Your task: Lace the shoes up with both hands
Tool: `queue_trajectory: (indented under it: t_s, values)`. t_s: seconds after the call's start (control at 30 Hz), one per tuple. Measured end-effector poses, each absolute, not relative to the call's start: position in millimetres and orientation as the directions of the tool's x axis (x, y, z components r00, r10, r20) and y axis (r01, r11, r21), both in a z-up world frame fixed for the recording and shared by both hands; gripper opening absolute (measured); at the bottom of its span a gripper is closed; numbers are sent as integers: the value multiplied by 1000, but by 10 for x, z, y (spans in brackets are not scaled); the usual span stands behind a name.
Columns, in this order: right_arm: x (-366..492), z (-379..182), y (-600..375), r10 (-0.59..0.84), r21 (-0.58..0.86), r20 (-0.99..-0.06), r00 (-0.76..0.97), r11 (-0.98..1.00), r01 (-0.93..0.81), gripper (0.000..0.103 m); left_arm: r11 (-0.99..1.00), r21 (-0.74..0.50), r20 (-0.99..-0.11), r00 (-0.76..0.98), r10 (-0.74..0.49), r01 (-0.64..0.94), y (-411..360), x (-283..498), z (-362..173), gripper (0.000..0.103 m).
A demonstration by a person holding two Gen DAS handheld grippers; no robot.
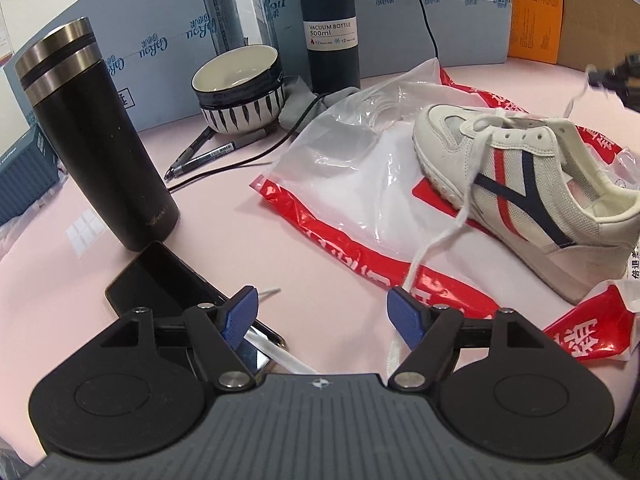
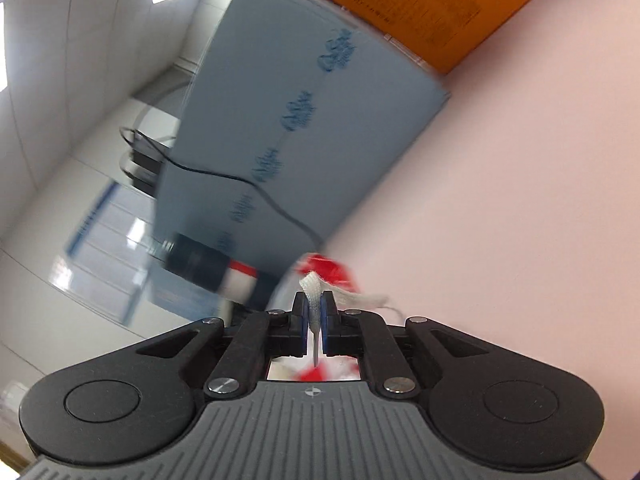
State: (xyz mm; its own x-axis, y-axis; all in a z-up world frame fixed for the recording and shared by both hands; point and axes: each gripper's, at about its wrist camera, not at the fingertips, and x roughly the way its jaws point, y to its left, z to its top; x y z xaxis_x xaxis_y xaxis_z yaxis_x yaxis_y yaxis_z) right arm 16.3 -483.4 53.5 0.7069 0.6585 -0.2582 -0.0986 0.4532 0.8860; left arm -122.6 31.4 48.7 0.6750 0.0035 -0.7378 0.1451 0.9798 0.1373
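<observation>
Right gripper: I see its blue pads pressed together on the white shoelace; the frayed end trails off to the right of the fingers.
Left gripper: my jaws stand wide apart, nothing clamped; a second run of lace drapes from the shoe past the right-hand pad, whether touching it I cannot tell.
Shoe: white sneaker with navy and red stripes, lying on a red-and-clear plastic bag on the pink table.
Beside my left fingers: a dark phone, with a black tumbler behind it.
</observation>
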Motion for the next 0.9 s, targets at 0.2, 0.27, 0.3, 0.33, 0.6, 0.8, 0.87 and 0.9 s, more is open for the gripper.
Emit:
queue_trajectory:
  t_s: [0.2,0.27,0.3,0.33,0.6,0.8,0.87,0.9]
  values:
    - [464,689,-4114,758,908,-234,609,394,-141,17,982,135,-735,678,8,135,237,-1256,502,69]
    - [589,625,-3903,773,910,-276,571,402,-104,52,983,130,-734,679,7,130,226,-1269,509,69]
    - [641,587,-3826,773,911,-284,567,401,-91,56,983,129,-734,679,9,127,221,-1276,510,69]
    - [685,551,-3788,774,914,-292,562,400,-75,56,984,131,-733,680,13,123,218,-1286,510,69]
    - [680,529,-3855,777,920,-295,556,389,-55,76,987,133,-716,697,36,86,296,-1392,517,69]
    - [344,487,-3731,821,899,-316,476,419,-125,84,983,174,-703,705,88,51,465,-1329,498,69]
    - [233,437,-3669,825,888,-336,454,438,-140,85,980,189,-701,707,94,57,510,-1275,498,69]
    - [190,409,-3631,821,878,-354,448,457,-144,86,978,200,-702,705,95,67,530,-1237,494,69]
